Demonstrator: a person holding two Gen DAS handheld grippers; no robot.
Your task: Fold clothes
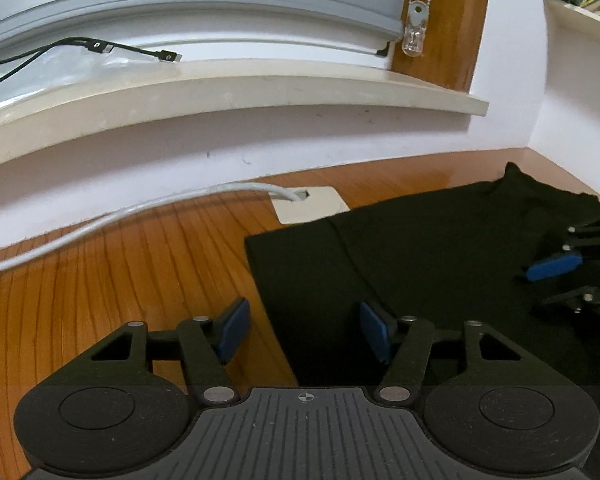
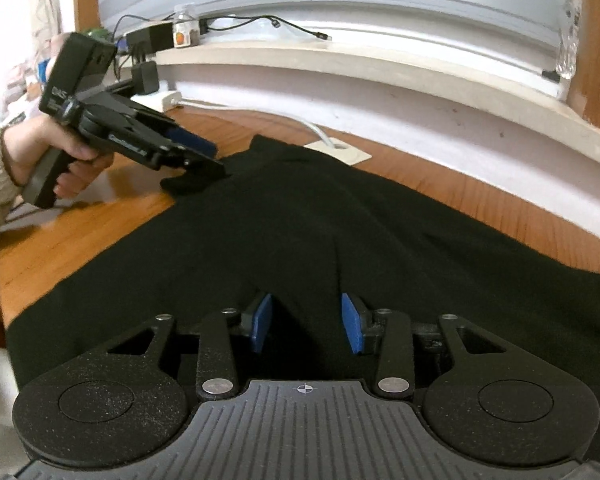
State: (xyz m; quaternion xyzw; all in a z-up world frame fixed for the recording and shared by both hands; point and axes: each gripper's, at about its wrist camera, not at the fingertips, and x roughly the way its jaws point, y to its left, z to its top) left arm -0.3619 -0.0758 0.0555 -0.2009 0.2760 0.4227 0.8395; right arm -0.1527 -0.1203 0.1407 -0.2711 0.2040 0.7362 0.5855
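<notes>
Lying spread flat over the right part of the wooden table (image 1: 120, 280), with one straight edge running from the near side toward the wall: the black cloth (image 1: 420, 248). Reaching at the far side almost to a white plate (image 1: 320, 208) set in the table, where a white cable (image 1: 140, 208) is entering.

Holding the left gripper (image 1: 304, 330) low over that straight edge of the cloth. Keeping the jaws wide apart, with nothing between them. Showing the left pad (image 1: 234, 328) over bare wood and the right pad (image 1: 374, 332) over the black fabric, so straddling the edge. Not possible to tell whether either pad is touching.

From the right wrist, seeing the left gripper (image 2: 204, 156) in a hand (image 2: 56, 152), pointing down at a small corner of the cloth (image 2: 300, 220) near the far left of the table (image 2: 80, 216).

Holding the right gripper (image 2: 307, 322) over the cloth near the right side, with the jaws open to a middle width. Framing a soft raised fold of fabric between the blue pads (image 2: 262, 322), but not pinching it. In the left wrist view, showing the right gripper (image 1: 560, 284) also with fingers parted above the fabric.
</notes>
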